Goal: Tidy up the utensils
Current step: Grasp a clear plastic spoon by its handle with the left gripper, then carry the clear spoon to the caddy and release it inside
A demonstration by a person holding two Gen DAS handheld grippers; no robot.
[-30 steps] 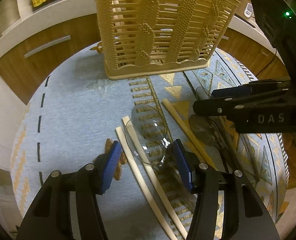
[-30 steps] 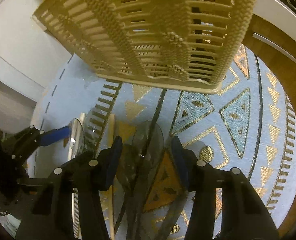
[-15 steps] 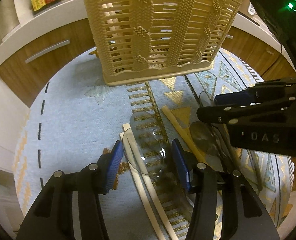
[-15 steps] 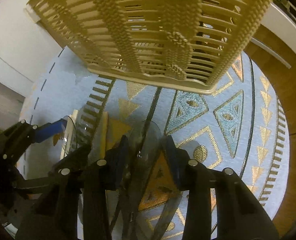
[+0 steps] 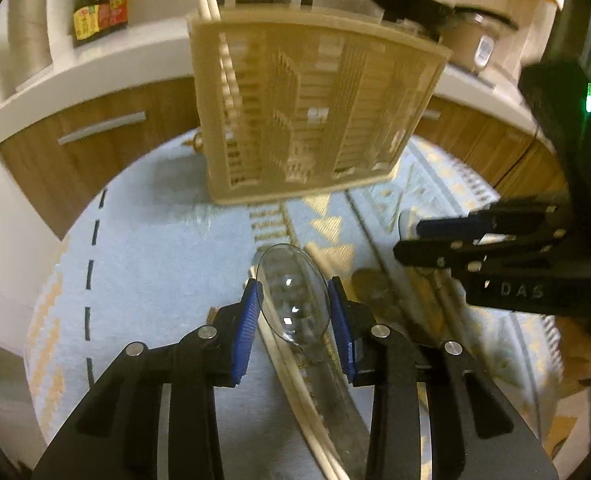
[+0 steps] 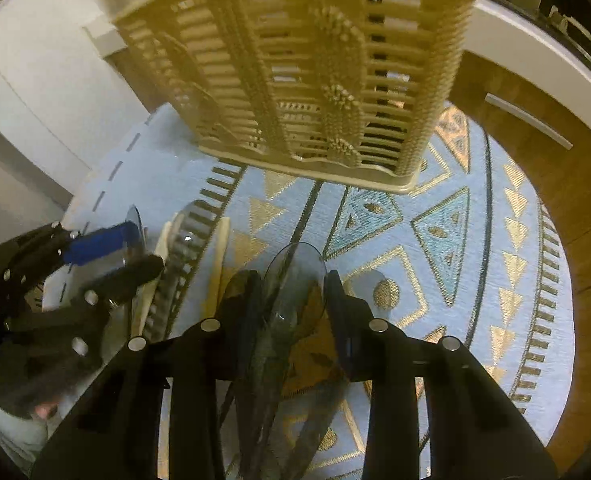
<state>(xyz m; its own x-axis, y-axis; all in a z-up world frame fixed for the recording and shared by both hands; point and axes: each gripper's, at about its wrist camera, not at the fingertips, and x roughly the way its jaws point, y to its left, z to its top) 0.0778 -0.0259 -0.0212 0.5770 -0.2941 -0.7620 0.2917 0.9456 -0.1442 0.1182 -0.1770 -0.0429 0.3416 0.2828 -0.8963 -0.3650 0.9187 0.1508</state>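
Two tools: left tool (image 5: 293, 304) closing on clear spoon (image 5: 291, 292) bowl; right tool (image 6: 293, 300) clamped on smoky spoon (image 6: 295, 276). Slatted caddy (image 5: 311, 112) at 12 o'clock; spoon axes point toward it.

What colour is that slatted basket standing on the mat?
Beige, or pale tan: the slatted basket shows best in the right wrist view.

A round table covered by a pale blue patterned cloth (image 6: 435, 216) sits before wood-fronted cabinets (image 5: 91, 148) with a white countertop (image 5: 95, 64), under warm indoor light.
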